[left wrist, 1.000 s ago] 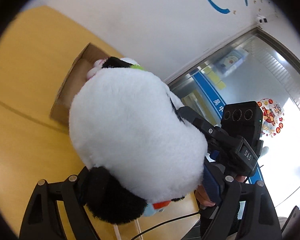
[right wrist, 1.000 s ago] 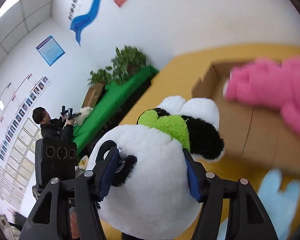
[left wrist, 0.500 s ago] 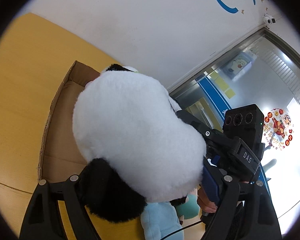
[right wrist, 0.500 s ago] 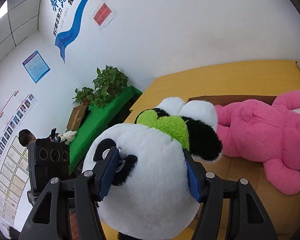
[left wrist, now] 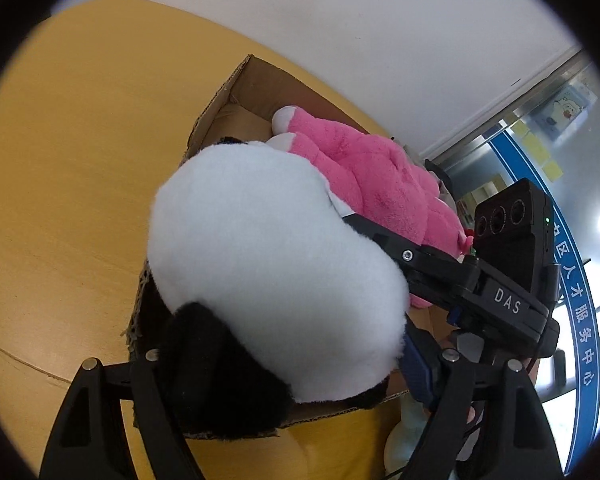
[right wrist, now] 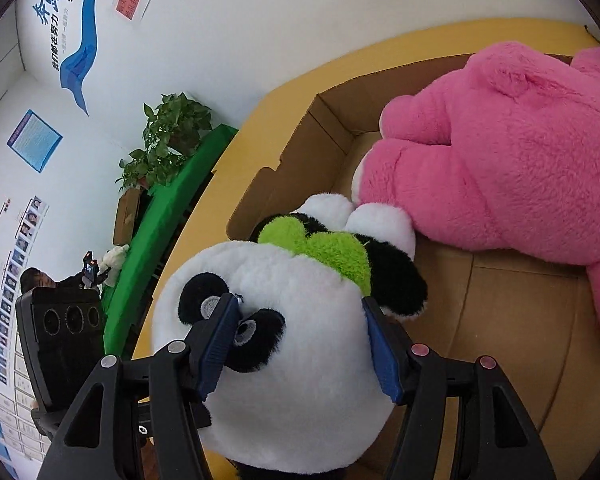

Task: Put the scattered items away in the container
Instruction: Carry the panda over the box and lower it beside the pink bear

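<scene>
A black-and-white plush panda (left wrist: pixel 276 280) with a green heart on its chest (right wrist: pixel 320 248) is held by both grippers over the near end of an open cardboard box (left wrist: pixel 236 92). My left gripper (left wrist: pixel 284 364) is shut on the panda's lower body. My right gripper (right wrist: pixel 300 344) is shut on the panda's head; it also shows in the left wrist view (left wrist: pixel 388 236). A large pink plush toy (right wrist: pixel 500 160) lies inside the box (right wrist: pixel 324 148), right beside the panda; it also shows in the left wrist view (left wrist: pixel 380 184).
The box stands on a yellow wooden table (left wrist: pixel 72 160). A pale blue plush toy (left wrist: pixel 404 432) lies on the table by the box's near side. A white wall is behind the table. A person sits far off by a green bench (right wrist: pixel 172 208).
Both grippers have carried the panda forward and down from beside the box to over its near end. The pink toy has come into the left wrist view.
</scene>
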Demonstrator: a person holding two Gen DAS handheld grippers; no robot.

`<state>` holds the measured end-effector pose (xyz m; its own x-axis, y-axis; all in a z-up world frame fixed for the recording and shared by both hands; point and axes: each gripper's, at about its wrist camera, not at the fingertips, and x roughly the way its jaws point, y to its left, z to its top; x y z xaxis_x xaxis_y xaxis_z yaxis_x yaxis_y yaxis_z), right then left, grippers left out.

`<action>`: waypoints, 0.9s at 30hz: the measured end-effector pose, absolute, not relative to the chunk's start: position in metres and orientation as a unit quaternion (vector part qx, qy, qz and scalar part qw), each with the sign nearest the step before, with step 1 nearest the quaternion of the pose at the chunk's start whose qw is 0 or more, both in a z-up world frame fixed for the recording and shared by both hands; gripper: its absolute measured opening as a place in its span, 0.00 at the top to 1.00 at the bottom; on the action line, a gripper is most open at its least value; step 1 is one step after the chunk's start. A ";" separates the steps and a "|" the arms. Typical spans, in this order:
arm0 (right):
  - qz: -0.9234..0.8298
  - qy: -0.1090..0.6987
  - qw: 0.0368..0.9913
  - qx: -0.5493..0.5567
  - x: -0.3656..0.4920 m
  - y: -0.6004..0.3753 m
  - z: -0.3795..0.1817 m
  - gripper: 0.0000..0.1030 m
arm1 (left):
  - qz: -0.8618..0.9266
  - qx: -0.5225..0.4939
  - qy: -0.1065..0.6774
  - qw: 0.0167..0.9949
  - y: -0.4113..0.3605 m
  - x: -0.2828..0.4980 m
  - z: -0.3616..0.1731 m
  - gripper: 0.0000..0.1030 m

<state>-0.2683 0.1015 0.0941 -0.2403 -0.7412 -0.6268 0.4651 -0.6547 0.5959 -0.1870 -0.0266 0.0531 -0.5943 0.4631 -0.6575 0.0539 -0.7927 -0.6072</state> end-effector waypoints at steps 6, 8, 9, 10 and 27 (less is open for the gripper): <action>-0.778 -0.129 0.390 0.475 -0.264 0.104 0.089 0.32 | 0.832 -0.468 -0.280 0.101 -0.021 -0.185 0.054 0.19; -0.777 -0.129 0.392 0.475 -0.263 0.106 0.085 0.29 | 0.829 -0.478 -0.273 0.097 -0.021 -0.183 0.058 0.19; -0.776 -0.129 0.392 0.476 -0.263 0.107 0.084 0.28 | 0.831 -0.480 -0.264 0.095 -0.021 -0.177 0.063 0.19; -0.779 -0.123 0.392 0.475 -0.263 0.106 0.085 0.28 | 0.835 -0.478 -0.255 0.092 -0.021 -0.172 0.068 0.19; -0.821 -0.037 0.334 0.462 -0.246 0.116 0.092 0.27 | 0.851 -0.482 -0.181 0.100 -0.022 -0.202 0.076 0.21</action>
